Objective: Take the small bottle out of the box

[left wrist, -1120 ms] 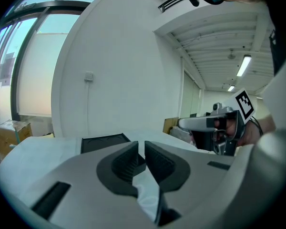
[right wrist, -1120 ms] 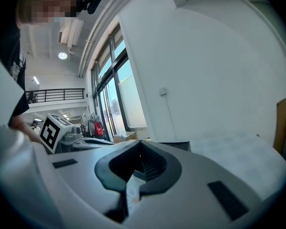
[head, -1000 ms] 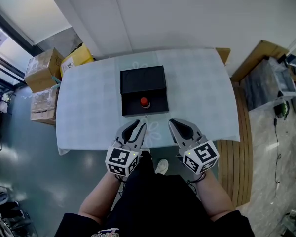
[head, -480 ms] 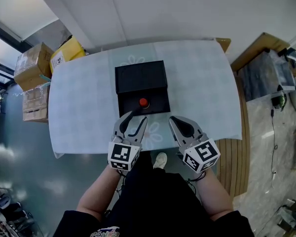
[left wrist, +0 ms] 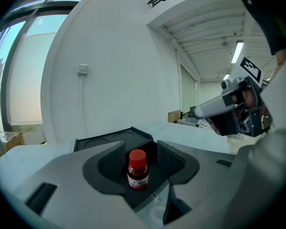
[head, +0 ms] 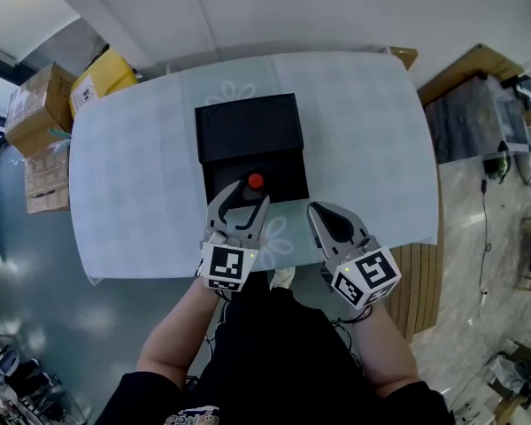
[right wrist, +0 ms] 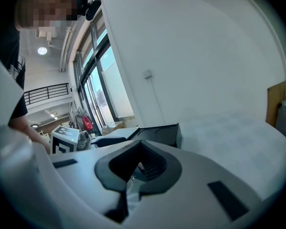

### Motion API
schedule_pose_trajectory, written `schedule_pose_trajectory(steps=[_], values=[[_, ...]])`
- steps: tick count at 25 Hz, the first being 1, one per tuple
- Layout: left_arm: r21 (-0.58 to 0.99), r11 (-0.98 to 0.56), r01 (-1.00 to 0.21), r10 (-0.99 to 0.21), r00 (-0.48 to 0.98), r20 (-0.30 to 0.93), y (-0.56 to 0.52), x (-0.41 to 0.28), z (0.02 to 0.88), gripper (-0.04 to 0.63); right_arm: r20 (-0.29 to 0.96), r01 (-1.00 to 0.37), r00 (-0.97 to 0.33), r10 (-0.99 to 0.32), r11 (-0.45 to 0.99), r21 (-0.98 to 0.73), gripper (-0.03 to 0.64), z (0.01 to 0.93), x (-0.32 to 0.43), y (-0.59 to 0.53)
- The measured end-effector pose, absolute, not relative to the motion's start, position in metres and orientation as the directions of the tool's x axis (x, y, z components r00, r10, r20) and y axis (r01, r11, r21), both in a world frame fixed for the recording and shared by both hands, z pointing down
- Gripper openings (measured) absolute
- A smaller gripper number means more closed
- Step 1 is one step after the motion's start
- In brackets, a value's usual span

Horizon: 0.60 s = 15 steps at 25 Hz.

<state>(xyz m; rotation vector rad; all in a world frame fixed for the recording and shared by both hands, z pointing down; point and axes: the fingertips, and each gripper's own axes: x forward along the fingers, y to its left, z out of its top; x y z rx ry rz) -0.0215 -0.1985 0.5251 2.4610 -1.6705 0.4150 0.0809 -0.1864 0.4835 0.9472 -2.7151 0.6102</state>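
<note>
A black box (head: 248, 127) lies open on the pale table (head: 142, 175), its lid folded back. In its near half stands a small bottle (head: 255, 181) with a red cap, upright. My left gripper (head: 243, 197) reaches over the box's near edge, and its jaws are opening. In the left gripper view the bottle (left wrist: 137, 170) stands between the pads (left wrist: 112, 163) without touching them. My right gripper (head: 321, 212) hovers at the table's near edge, right of the box, shut on nothing. The right gripper view shows the box (right wrist: 157, 132) ahead, to the left.
Cardboard boxes (head: 35, 104) and a yellow box (head: 102, 73) stand on the floor left of the table. A wooden platform (head: 425, 264) and a clear bin (head: 473, 127) lie to the right. A white wall runs behind the table.
My left gripper has moved forward to the box and its jaws have spread around the bottle. The right gripper has hardly moved.
</note>
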Motion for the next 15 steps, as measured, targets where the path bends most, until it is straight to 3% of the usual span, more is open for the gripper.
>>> schedule_pose_trajectory(steps=[15], values=[[-0.033, -0.381, -0.924, -0.884, 0.354, 0.305, -0.226, -0.023, 0.556, 0.206, 0.388, -0.64, -0.763, -0.517, 0.692, -0.335, 0.023, 0.521, 0.071, -0.187]])
